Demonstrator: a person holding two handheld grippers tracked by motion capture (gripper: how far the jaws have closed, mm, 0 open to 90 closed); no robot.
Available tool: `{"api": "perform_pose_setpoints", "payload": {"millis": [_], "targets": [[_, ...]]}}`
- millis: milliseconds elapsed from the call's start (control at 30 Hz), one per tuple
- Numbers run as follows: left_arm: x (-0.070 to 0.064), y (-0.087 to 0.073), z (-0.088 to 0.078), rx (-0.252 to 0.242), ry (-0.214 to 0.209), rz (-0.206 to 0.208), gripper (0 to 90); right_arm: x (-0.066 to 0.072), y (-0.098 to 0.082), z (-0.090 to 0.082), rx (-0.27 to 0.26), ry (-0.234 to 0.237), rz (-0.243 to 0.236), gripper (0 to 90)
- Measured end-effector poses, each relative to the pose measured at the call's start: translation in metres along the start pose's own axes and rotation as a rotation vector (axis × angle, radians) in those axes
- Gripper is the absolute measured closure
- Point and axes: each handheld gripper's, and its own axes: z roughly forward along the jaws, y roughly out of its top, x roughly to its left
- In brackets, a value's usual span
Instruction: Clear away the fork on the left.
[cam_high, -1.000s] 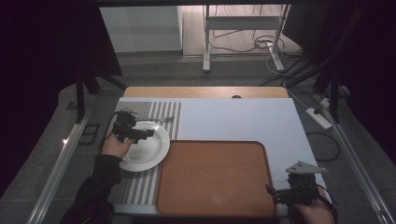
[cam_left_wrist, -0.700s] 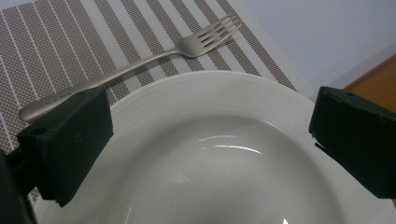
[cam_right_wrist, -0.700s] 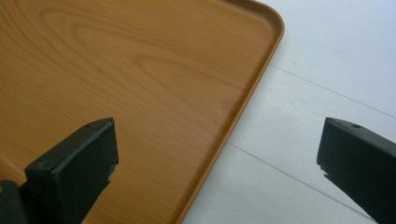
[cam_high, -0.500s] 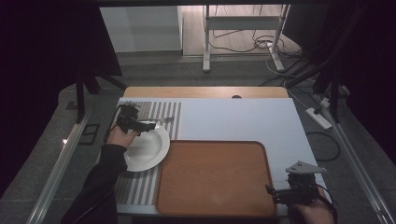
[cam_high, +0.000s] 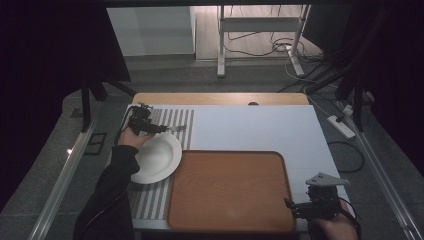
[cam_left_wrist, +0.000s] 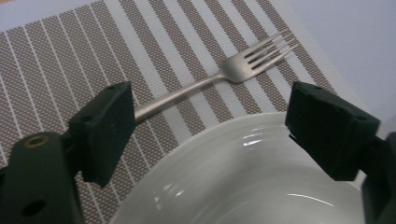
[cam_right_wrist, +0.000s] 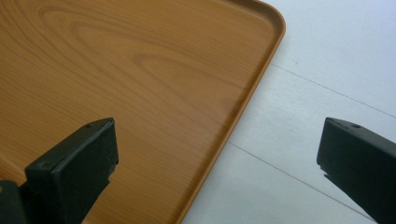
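- Fork (cam_left_wrist: 212, 80): flat on the striped placemat (cam_left_wrist: 56, 60), just beyond the white plate (cam_left_wrist: 243, 172) rim.
- Left gripper (cam_left_wrist: 205, 135): jaws apart, just been closing, nothing clamped; handle behind one jaw.
- Right gripper (cam_right_wrist: 217, 172): jaws wide apart, straddling the wooden tray (cam_right_wrist: 116, 70) edge.

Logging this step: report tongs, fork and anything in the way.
Left tongs open, just been closing, over plate rim. Fork flat on striped mat, beyond the plate, untouched. Right tongs open, idle at tray corner.
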Motion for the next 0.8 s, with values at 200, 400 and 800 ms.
{"api": "perform_pose_setpoints", "payload": {"millis": [200, 400, 800], "targets": [[0.015, 0.004, 0.001, 0.007, -0.025, -0.029, 57.1, 0.000, 0.000, 0.000, 0.001, 0.001, -0.001, 0.0], [0.029, 0.007, 0.007, 0.059, -0.001, -0.040, 89.3, 0.000, 0.000, 0.000, 0.004, 0.002, -0.001, 0.0], [0.059, 0.008, 0.022, 0.114, 0.099, -0.076, 89.3, 0.000, 0.000, 0.001, 0.007, 0.006, -0.003, 0.0]]}}
